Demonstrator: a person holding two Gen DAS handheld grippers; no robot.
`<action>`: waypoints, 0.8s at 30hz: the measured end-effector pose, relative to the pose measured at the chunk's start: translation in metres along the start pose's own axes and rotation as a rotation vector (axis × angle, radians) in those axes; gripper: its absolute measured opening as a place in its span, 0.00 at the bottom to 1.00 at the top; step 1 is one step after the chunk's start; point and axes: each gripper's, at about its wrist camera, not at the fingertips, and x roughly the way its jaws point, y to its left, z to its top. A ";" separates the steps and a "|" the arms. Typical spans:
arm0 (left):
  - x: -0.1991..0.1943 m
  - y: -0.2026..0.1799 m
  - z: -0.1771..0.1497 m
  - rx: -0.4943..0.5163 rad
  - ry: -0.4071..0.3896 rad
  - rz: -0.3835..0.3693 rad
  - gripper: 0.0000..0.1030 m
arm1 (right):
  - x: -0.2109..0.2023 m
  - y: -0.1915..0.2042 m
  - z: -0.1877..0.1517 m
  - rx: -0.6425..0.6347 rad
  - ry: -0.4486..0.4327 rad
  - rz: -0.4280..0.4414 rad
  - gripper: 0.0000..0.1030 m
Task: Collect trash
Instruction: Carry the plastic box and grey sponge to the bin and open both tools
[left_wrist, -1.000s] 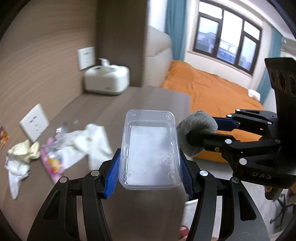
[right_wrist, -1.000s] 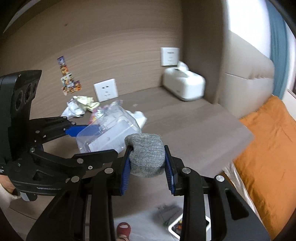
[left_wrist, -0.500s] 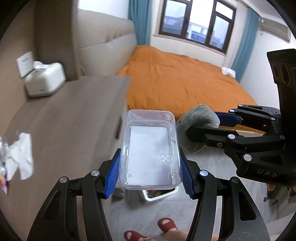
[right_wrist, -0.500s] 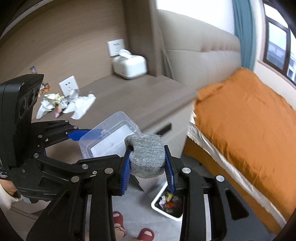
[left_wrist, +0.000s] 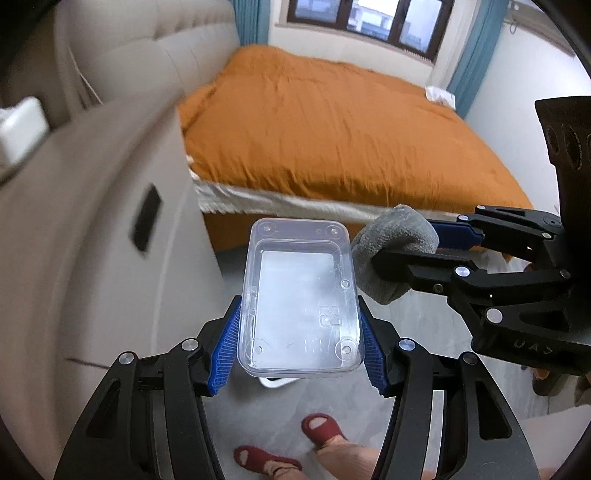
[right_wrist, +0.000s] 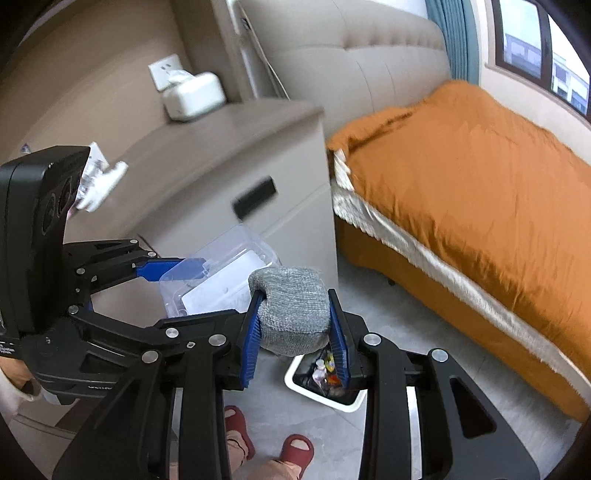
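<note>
Through the left wrist camera, I am pinching a clear plastic container (left_wrist: 301, 299) between the blue pads of the left tongs (left_wrist: 300, 339), carrying it out over the floor beside the orange bed (left_wrist: 343, 125). A second ago this view was facing the desk and its litter; now the desk (left_wrist: 74, 229) is sliding off to the left, blurred by the swing. Only a white sliver is showing under the container, probably the bin's rim, though I cannot be sure from here. The right tongs (left_wrist: 400, 258) are reaching in from the right, pinching a rolled grey sock (left_wrist: 391, 258) just beside the container.

Through the right wrist camera, the right tongs are pressing on that sock, and the white trash bin (right_wrist: 325, 384) is now sitting directly below them on the floor, already holding wrappers. Half a second ago it was lying farther ahead. I judge both items are nearly in place for dropping. Crumpled tissue (right_wrist: 99, 184) is waiting on the desk, so more trips are needed.
</note>
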 end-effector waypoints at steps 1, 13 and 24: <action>0.009 0.000 -0.002 0.000 0.013 -0.004 0.56 | 0.010 -0.008 -0.005 0.010 0.011 0.005 0.34; 0.152 0.022 -0.052 -0.022 0.166 -0.040 0.56 | 0.135 -0.064 -0.064 0.045 0.150 0.016 0.34; 0.286 0.045 -0.112 -0.046 0.255 -0.056 0.56 | 0.255 -0.093 -0.132 0.057 0.241 0.025 0.36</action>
